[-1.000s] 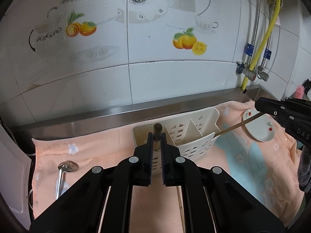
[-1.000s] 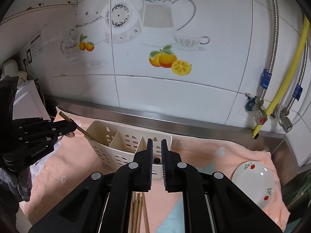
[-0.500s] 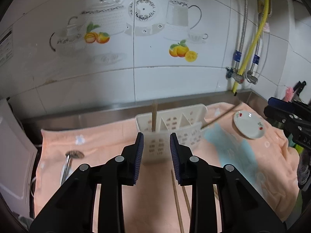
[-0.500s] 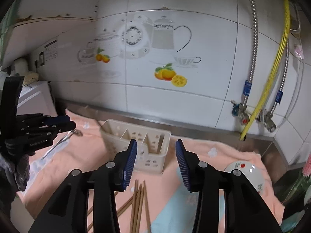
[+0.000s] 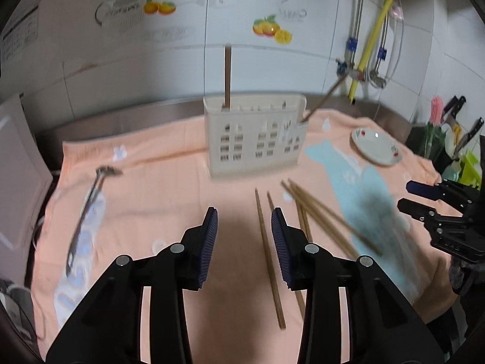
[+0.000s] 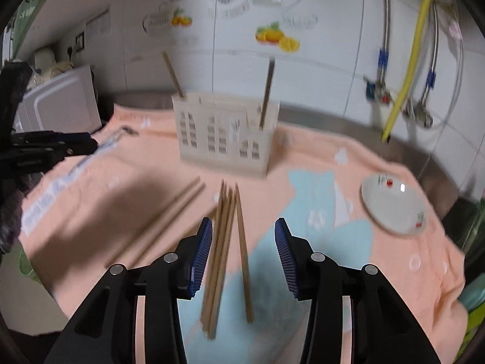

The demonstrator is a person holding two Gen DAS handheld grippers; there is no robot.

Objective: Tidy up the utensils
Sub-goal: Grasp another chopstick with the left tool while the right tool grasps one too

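Peach towel (image 5: 157,182), spoon (image 5: 88,200) (sharper from left), knives (image 5: 466,130) left-view only

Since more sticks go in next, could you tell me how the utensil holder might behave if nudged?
The holder looks like thin perforated plastic, so probably light. It stands on a soft towel, so a nudge may slide or tip it. The upright chopstick could lever it over.

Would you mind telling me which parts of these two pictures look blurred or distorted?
Left wrist view: caddy and ladle smeared, the left gripper sharp; fisheye bends the wall tiles. Right wrist view: chopsticks and plate blurred, dark shadow left of them.
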